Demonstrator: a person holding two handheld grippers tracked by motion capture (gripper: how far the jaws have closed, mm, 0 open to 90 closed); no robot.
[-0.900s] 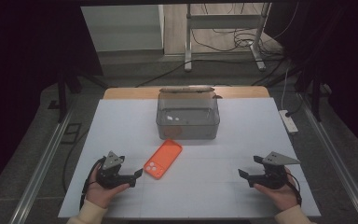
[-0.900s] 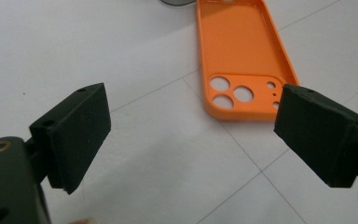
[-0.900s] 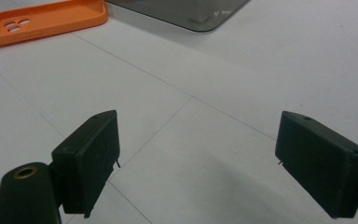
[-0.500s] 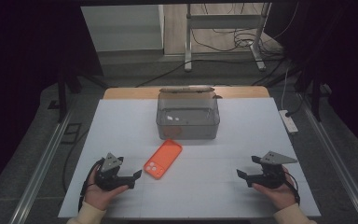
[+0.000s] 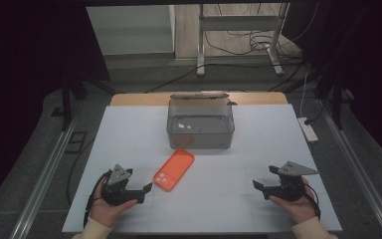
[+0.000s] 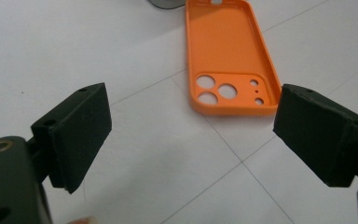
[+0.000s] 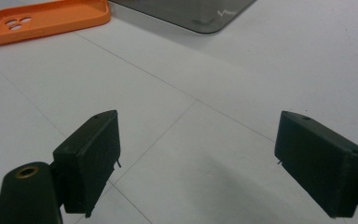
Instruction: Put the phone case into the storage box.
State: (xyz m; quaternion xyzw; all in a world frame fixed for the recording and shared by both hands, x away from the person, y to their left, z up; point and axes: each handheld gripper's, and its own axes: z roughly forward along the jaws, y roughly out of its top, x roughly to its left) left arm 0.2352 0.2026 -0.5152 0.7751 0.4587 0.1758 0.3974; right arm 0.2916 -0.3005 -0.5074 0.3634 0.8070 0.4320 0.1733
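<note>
An orange phone case (image 5: 174,170) lies hollow side up on the white table, its camera holes toward the near edge. A grey see-through box (image 5: 200,124) stands behind it with its lid tipped back. My left gripper (image 5: 147,188) rests near the front left, open, its tips just short of the case's near end (image 6: 228,56); nothing is between its pads. My right gripper (image 5: 256,185) rests at the front right, open and empty, pointing left over bare table; its own view has the case (image 7: 46,21) far off at the upper left and the box corner (image 7: 191,11) ahead.
The white table top (image 5: 268,144) has thin grid lines. A white power strip (image 5: 308,129) lies at its right edge. Metal rails run along both sides, and cables and a stand's legs lie on the floor beyond the table.
</note>
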